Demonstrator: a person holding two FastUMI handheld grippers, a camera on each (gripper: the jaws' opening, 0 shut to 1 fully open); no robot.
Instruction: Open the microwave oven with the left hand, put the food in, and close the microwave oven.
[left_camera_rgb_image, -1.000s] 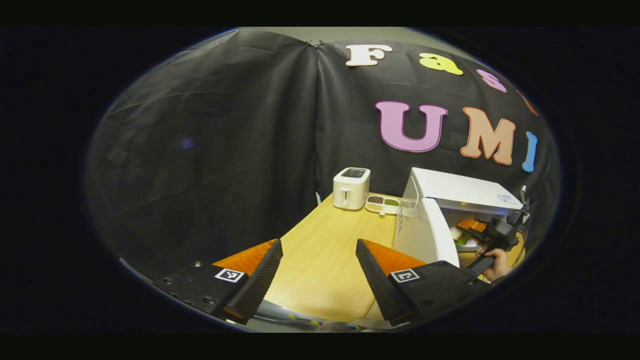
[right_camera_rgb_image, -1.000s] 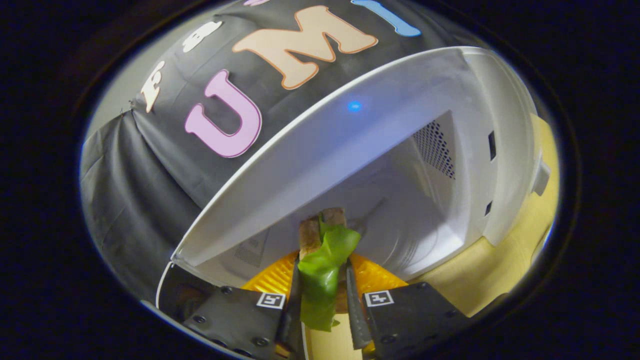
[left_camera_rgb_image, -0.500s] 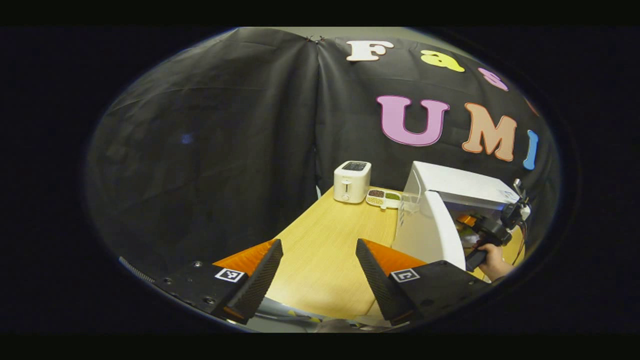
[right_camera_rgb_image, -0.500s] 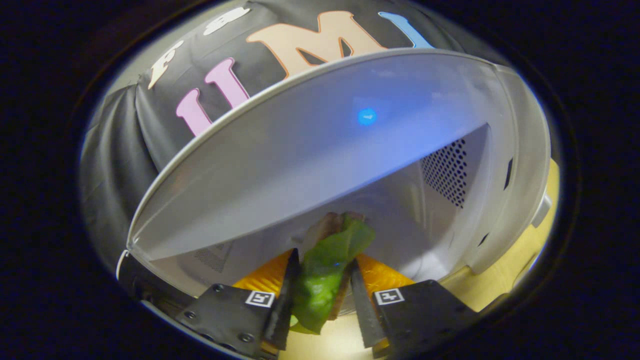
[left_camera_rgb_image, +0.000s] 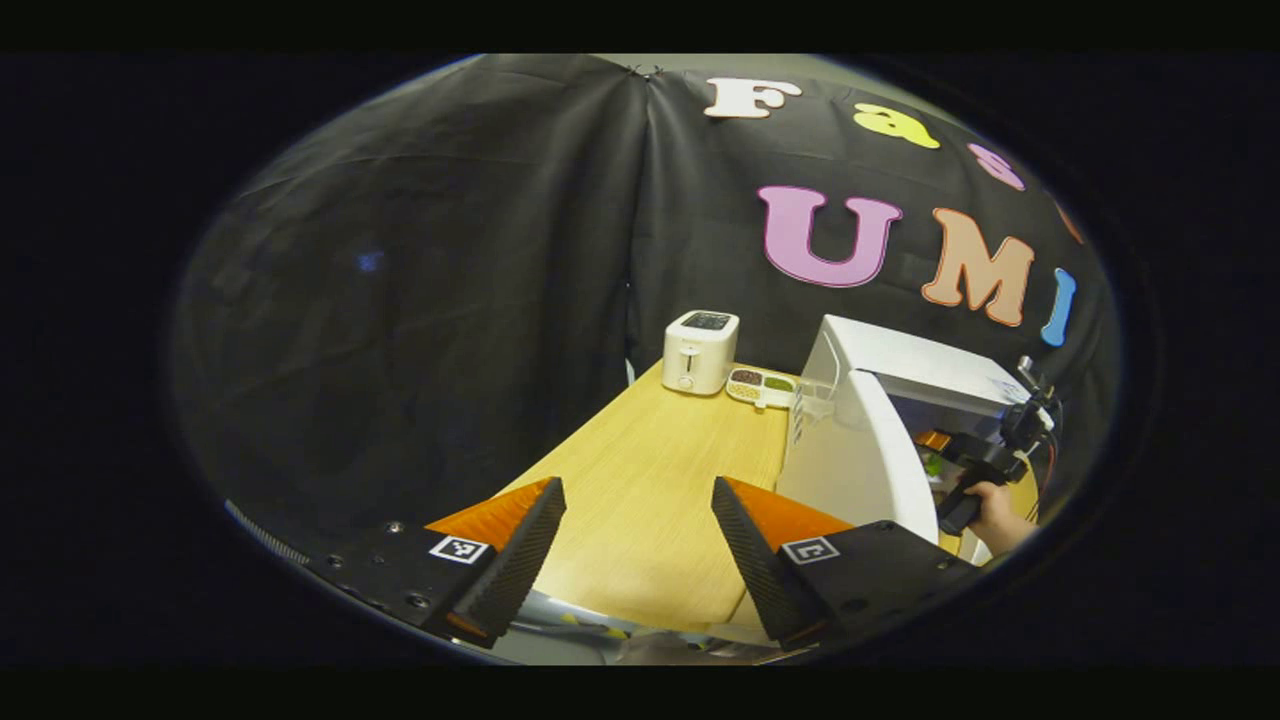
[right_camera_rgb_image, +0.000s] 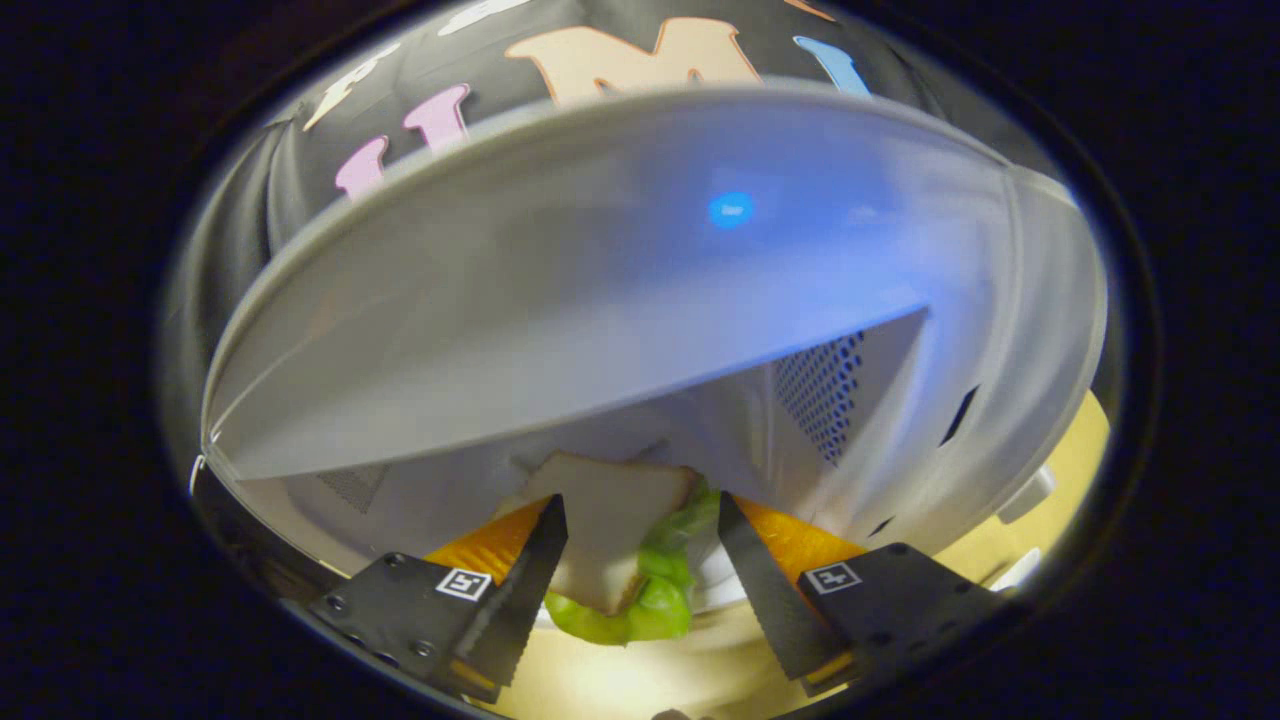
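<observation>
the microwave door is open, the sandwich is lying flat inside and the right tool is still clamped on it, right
Not quite: the right tool is open, its fingers spread either side of the flat white-bread and green-lettuce sandwich, as the right gripper view shows. The rest holds: the white microwave oven's door is open and the sandwich lies flat inside.

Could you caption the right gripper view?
Right gripper, open, with sandwich lying between its fingers inside the microwave.

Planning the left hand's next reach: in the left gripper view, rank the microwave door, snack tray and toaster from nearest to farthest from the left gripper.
1. Microwave door, open, right of the left gripper.
2. Snack tray, far on the table, behind the door.
3. Toaster, far table end, by the wall.
</observation>
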